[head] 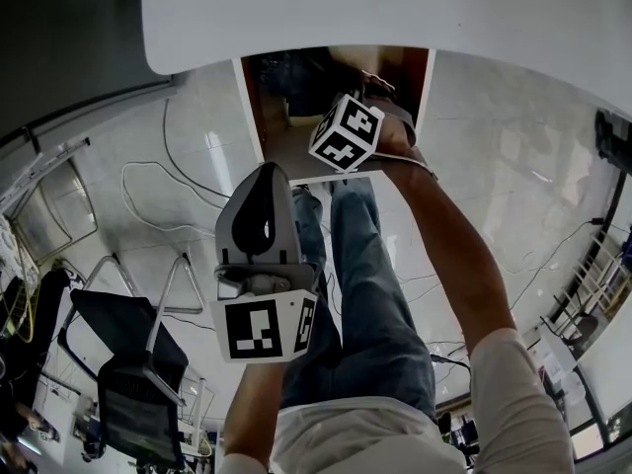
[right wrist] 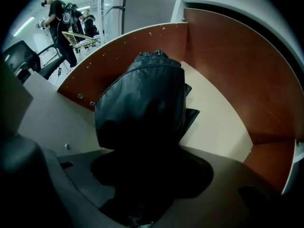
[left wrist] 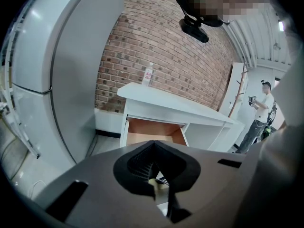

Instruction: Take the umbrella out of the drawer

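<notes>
The drawer point(head: 296, 141) under the white table point(head: 395, 8) stands pulled out. A black folded umbrella point(right wrist: 142, 99) lies on its pale floor point(right wrist: 218, 122), one end against the brown side wall. My right gripper point(right wrist: 142, 194) points steeply down into the drawer with the umbrella's near end in its mouth. Darkness hides the pads there. The head view shows only this gripper's marker cube point(head: 348, 131) and the hand on it. My left gripper point(head: 267, 171) hangs back over the person's legs, its fingers together and empty, facing the open drawer point(left wrist: 152, 132).
A small bottle point(left wrist: 147, 75) stands on the table in front of a brick wall. A black chair point(head: 128, 354) and loose cables point(head: 148, 186) are on the tiled floor at left. People stand at a distance point(left wrist: 259, 118) point(right wrist: 59, 13). A tall grey cabinet point(left wrist: 47, 56) is at left.
</notes>
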### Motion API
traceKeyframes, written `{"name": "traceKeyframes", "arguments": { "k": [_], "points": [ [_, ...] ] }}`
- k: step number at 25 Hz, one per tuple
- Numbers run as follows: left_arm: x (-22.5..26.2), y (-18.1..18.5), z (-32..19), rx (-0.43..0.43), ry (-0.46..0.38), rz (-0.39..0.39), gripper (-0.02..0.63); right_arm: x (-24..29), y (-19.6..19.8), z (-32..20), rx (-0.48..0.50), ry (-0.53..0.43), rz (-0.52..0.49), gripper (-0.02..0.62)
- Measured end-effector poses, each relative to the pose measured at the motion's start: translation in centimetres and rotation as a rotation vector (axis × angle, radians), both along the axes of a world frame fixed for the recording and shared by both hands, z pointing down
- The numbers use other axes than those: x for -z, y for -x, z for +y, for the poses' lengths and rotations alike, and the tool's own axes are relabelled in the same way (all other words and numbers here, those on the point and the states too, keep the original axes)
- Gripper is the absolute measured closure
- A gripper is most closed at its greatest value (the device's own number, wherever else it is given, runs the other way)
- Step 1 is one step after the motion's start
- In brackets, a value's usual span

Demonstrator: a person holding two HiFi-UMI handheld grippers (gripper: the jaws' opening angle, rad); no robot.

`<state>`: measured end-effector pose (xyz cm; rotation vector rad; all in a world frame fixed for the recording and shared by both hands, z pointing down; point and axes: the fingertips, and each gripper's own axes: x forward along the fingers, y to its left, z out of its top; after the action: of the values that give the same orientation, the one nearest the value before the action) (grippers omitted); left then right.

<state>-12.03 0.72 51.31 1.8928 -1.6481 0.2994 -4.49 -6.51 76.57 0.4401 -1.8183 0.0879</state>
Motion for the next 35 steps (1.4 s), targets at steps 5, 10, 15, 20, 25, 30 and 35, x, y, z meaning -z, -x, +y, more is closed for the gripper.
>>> {"name": "traceKeyframes", "arguments": {
  "k": [5,10,15,20,25,30,35],
  "points": [
    [0.0,0.1,0.1,0.004,-0.004,-0.001,0.589,0.0,0.0,0.0,0.006,0.014,-0.013,0.342],
    [-0.1,-0.2,0.4,0.006,0.002,-0.003,0.59,0.3,-0.1,-0.1,0.013,0.028,-0.023,0.348],
    [-0.1,-0.2,0.7,0.005,0.003,0.004,0.589,0.5,-0.1,0.0,0.03,0.027,-0.021,0.35],
    [0.2,-0.5,0.5,0.013,0.003,0.022,0.589,1.2,-0.2,0.0,0.02,0.036,-0.041,0.35],
    [0.5,-0.3,0.4,0.015,-0.002,0.017,0.589,1.6,-0.1,0.3,0.018,0.04,-0.052,0.35],
    [0.6,0.2,0.5,0.013,-0.006,0.008,0.589,1.4,0.0,0.7,0.019,0.052,-0.051,0.35],
    [1.0,0.3,0.4,0.012,-0.006,0.01,0.589,1.7,-0.4,0.9,0.01,0.057,-0.057,0.35]
  ]
}}
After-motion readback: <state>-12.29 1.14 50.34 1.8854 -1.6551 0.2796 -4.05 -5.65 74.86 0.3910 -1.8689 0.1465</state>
